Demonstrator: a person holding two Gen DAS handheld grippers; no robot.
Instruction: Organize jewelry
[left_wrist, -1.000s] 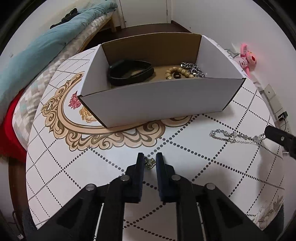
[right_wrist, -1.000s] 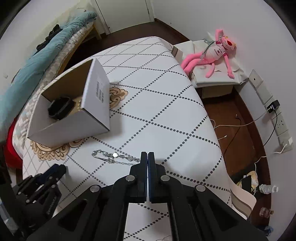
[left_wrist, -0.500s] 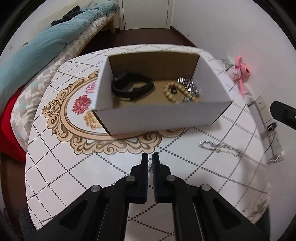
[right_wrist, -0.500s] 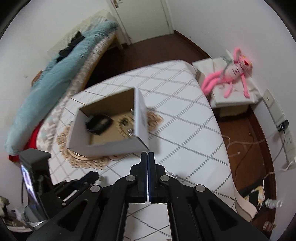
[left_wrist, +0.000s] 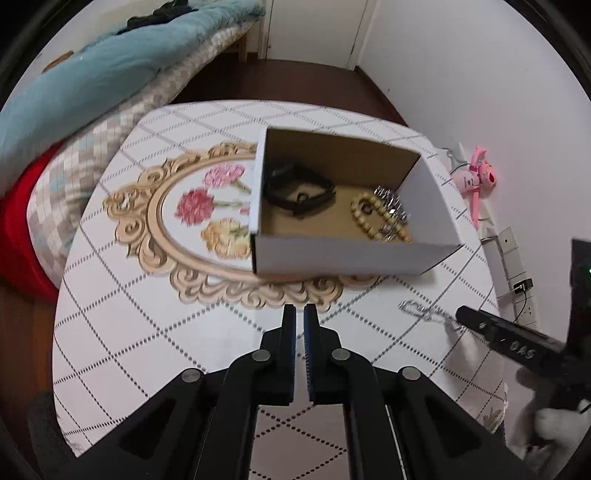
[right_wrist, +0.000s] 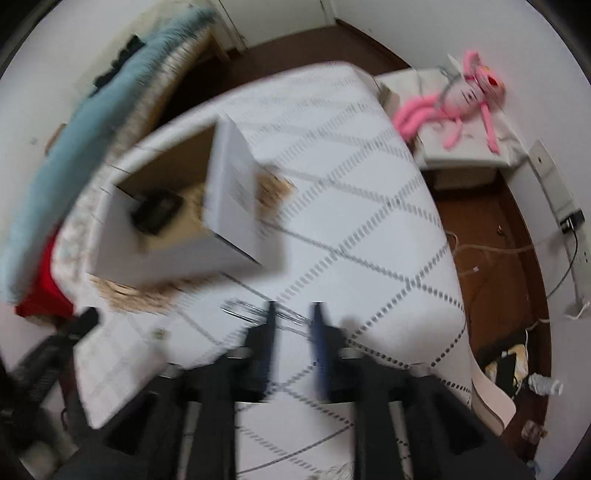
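Note:
An open cardboard box (left_wrist: 354, 254) stands on the round table and holds a black band (left_wrist: 299, 190), a wooden bead bracelet (left_wrist: 364, 218) and a silver chain piece (left_wrist: 391, 206). A silver chain (left_wrist: 424, 312) lies on the tablecloth to the right, in front of the box. My left gripper (left_wrist: 299, 314) is raised above the table with its jaws nearly together; I cannot see anything between them. My right gripper (right_wrist: 293, 314) is open, its fingers either side of the silver chain (right_wrist: 251, 310); the view is blurred. Its tip also shows in the left wrist view (left_wrist: 480, 325), at the chain.
The box (right_wrist: 177, 251) also shows in the right wrist view. The table (left_wrist: 147, 332) has a diamond-pattern cloth with a floral medallion. A bed with a teal blanket (left_wrist: 92, 74) is at the left. A pink plush toy (right_wrist: 461, 96) lies on a low stand at the right.
My left gripper has risen and pulled back, its jaws narrowed, and the small earring is out of sight. My right gripper has opened and dropped towards the silver chain.

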